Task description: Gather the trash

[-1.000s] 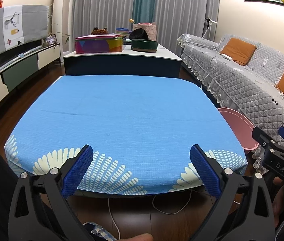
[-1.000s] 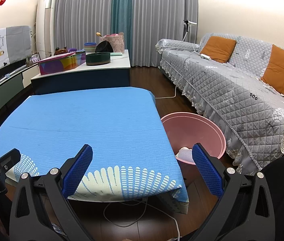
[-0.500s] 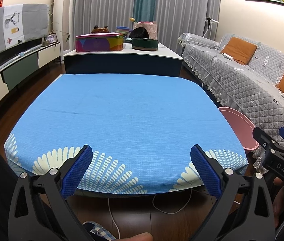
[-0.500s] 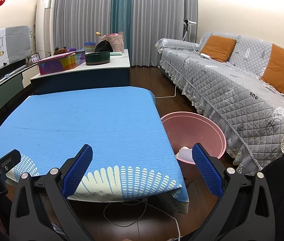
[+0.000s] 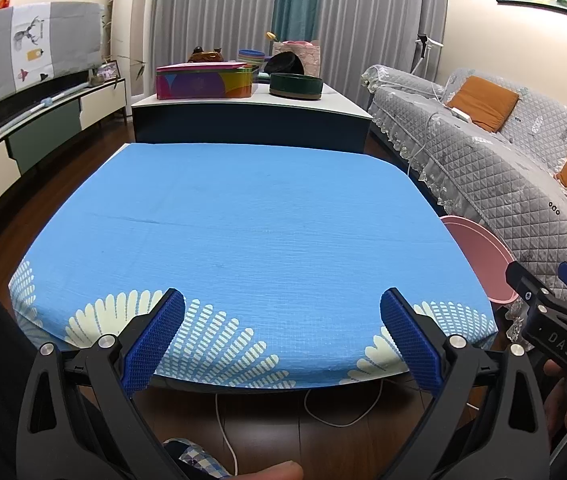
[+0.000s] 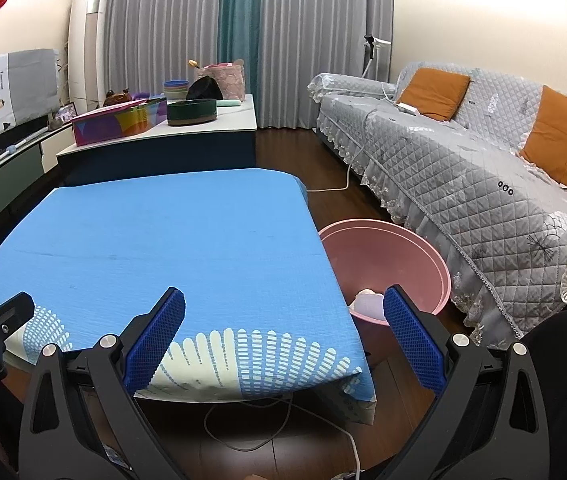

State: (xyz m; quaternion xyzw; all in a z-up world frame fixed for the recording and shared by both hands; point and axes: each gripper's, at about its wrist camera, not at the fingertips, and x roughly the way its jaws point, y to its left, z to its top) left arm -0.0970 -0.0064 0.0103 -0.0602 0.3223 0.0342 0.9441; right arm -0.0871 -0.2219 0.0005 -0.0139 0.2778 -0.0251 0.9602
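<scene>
Trash (image 6: 367, 303), a pale crumpled bit, lay inside the pink tub (image 6: 415, 240) on the dark wood floor. The tub stood just beside the right edge of the low table, between the table and the grey quilted sofa (image 6: 463, 176). In the left wrist view only a slice of the pink tub (image 5: 479, 256) showed past the table edge.

The table wore a blue cloth (image 5: 251, 220) with white fan shapes along its near edge. The cloth's top was bare.

The left gripper (image 5: 282, 336) hung at the near edge of the table with its blue pads wide apart and nothing between them. The right gripper (image 6: 283, 334) hung over the near right corner of the table, its pads wide apart too, and it held nothing. Its right pad sat in front of the tub in the picture.

White cords (image 6: 283, 424) lay on the floor under the table. Behind the table stood a long white cabinet (image 5: 243, 104) with a bright box (image 5: 203, 82) and a dark round tin (image 5: 295, 86) on top.
</scene>
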